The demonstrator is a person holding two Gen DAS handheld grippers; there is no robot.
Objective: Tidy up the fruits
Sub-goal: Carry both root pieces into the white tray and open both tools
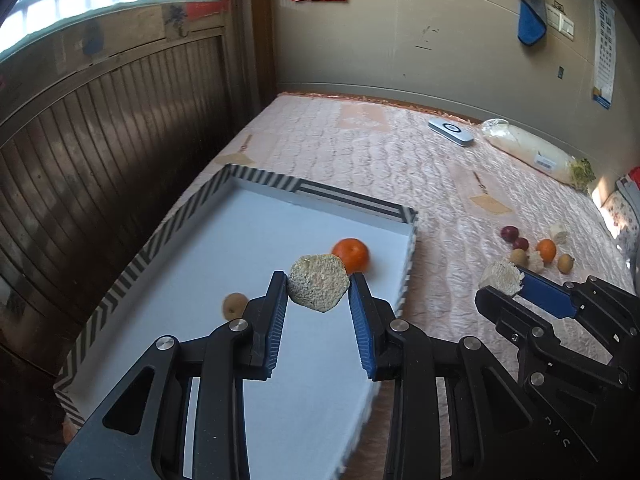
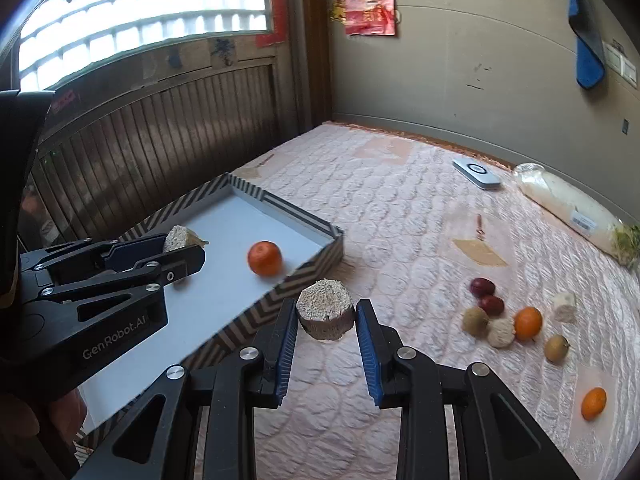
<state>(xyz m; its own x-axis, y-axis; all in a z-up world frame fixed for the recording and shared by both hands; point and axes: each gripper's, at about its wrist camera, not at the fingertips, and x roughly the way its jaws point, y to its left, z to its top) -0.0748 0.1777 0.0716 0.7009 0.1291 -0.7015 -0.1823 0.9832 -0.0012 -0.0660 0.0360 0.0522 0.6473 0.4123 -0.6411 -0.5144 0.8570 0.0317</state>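
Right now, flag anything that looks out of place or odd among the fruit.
Two things. A bagged white radish and a flat white device lie on the quilt by the far wall, neither fruit. Also, each gripper grips a pale fibrous cut chunk, unlike the whole round fruit nearby. Nothing looks spilled.

Daylit from the overexposed window (image 2: 152,12) at upper left; dim, dark vignetting at corners. Strong fisheye bending of walls. Slight motion blur along the tray (image 1: 408,264) edge.
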